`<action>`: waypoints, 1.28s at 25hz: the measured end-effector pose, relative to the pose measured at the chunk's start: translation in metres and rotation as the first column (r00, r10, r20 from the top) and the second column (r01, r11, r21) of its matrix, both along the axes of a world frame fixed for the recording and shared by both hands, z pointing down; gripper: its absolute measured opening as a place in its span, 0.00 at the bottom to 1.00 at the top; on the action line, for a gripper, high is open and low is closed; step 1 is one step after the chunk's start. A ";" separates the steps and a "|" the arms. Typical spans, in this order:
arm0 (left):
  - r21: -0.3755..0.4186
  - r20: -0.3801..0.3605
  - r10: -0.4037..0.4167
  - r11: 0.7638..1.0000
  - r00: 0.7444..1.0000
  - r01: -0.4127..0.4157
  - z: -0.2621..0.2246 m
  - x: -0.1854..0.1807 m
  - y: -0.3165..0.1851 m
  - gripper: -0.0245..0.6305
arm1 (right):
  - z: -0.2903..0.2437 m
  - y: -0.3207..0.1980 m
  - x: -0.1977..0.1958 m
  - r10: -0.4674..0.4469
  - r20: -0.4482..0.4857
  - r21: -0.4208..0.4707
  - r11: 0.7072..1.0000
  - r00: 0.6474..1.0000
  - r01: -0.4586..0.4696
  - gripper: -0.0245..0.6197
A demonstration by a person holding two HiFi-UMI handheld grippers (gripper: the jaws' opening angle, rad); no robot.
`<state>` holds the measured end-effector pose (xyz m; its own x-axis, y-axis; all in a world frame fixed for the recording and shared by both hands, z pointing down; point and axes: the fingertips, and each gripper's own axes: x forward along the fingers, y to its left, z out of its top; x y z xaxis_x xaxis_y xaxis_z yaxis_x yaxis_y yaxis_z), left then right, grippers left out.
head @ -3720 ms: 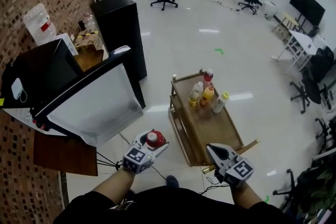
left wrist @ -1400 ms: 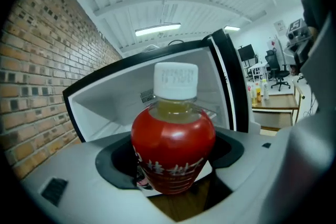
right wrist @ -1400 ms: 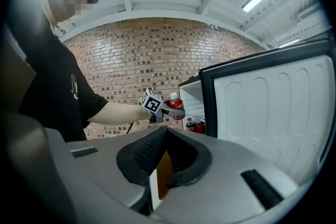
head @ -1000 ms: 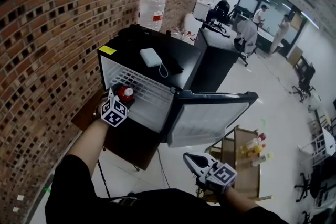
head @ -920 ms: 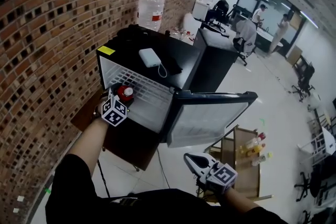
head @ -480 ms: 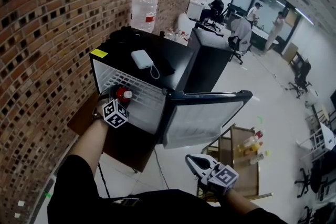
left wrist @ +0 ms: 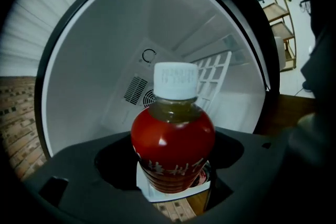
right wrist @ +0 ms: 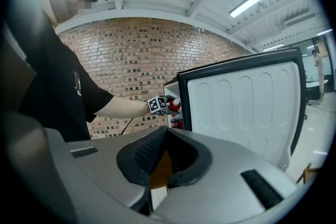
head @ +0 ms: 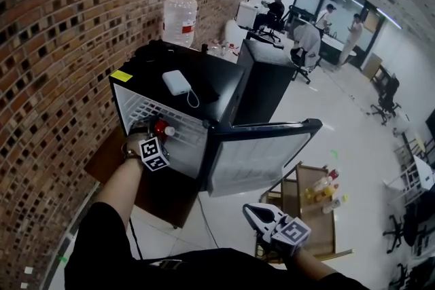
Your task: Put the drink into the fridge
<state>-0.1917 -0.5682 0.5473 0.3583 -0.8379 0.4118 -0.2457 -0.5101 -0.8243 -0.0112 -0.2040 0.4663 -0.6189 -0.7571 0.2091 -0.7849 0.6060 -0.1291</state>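
Left gripper view: bottle held at the fridge opening

Left gripper (left wrist: 173, 178) jaws are clamped around the red-label bottle (left wrist: 173, 139). It's upright, white cap up, right at the open fridge (left wrist: 100, 65) with the white inside behind it. Right gripper (right wrist: 161, 162) jaws are pressed together on nothing, down low near the open door (right wrist: 247, 107).

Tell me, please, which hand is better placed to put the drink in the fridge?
Left. The left gripper holds the red, white-capped plastic bottle at the mouth of the black fridge; the right gripper is empty, farther off.
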 end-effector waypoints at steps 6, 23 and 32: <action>0.042 0.092 0.013 0.999 0.996 -0.017 0.002 0.010 -0.006 0.58 | 0.000 -0.001 0.006 0.014 0.004 -0.005 1.000 1.000 -0.014 0.02; -0.024 0.230 0.064 0.998 0.971 -0.060 0.005 0.020 -0.012 0.59 | 0.005 0.002 0.012 0.022 0.016 -0.016 1.000 1.000 -0.022 0.02; 0.003 0.149 0.053 0.999 0.987 -0.054 -0.014 0.032 -0.019 0.56 | 0.009 0.003 0.014 0.018 0.021 -0.020 1.000 1.000 -0.017 0.02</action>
<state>-0.1595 -0.5877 0.5329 0.3382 -0.8224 0.4576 -0.0927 -0.5129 -0.8534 0.0029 -0.2007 0.4750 -0.6101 -0.7637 0.2111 -0.7923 0.5895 -0.1572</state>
